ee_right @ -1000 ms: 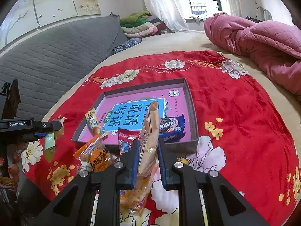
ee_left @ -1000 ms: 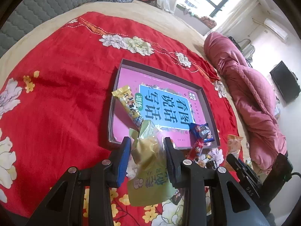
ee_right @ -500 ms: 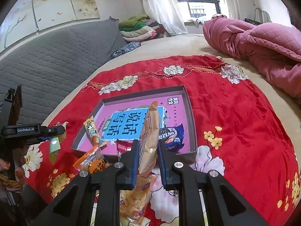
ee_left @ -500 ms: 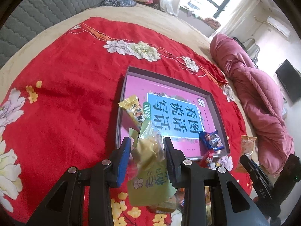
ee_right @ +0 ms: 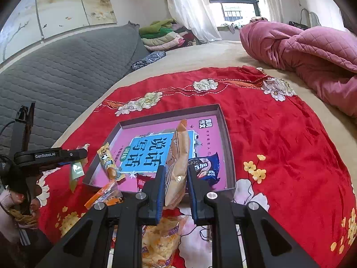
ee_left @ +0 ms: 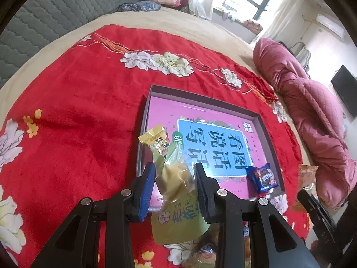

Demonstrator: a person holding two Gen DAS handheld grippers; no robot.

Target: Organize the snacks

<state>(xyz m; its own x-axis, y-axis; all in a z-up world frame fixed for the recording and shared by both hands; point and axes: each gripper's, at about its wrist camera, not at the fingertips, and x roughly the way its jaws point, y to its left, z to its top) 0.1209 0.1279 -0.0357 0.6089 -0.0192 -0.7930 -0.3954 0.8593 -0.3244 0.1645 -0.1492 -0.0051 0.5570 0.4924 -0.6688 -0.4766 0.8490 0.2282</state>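
Right now both grippers are clamped on snack packets above a red floral blanket [ee_left: 84, 102] spread on a bed. The left gripper [ee_left: 175, 174] grips a green-yellow pouch [ee_left: 176, 201] by its upper part, so the printed lower half hangs down between the 2 arms, over the near-left corner of the shallow box [ee_left: 144, 120]. The right gripper [ee_right: 175, 178] pinches a tall tan packet [ee_right: 178, 156] around its lower half; the packet stands nearly upright, its sealed top leaning slightly over the box's [ee_right: 227, 147] pink and blue printed floor.

Inside the box, a yellow stick packet [ee_left: 156, 140] lies slanted against the left wall, one end poking over the rim. A blue cookie packet [ee_left: 262, 176] rests near the opposite near corner; in the right wrist view the same blue cookie packet [ee_right: 206, 167] sits just behind the right gripper's right finger. A small red packet [ee_right: 142, 182] is partly hidden behind the left finger there, and whether it lies inside the box cannot be told.

Outside the box, on the blanket, an orange-edged clear bag [ee_right: 104, 195] lies near the front wall, and a clear bag of pale puffed snacks [ee_right: 160, 243] lies under the right gripper. A pink quilt [ee_right: 308, 62] is bunched at the bed's far side.
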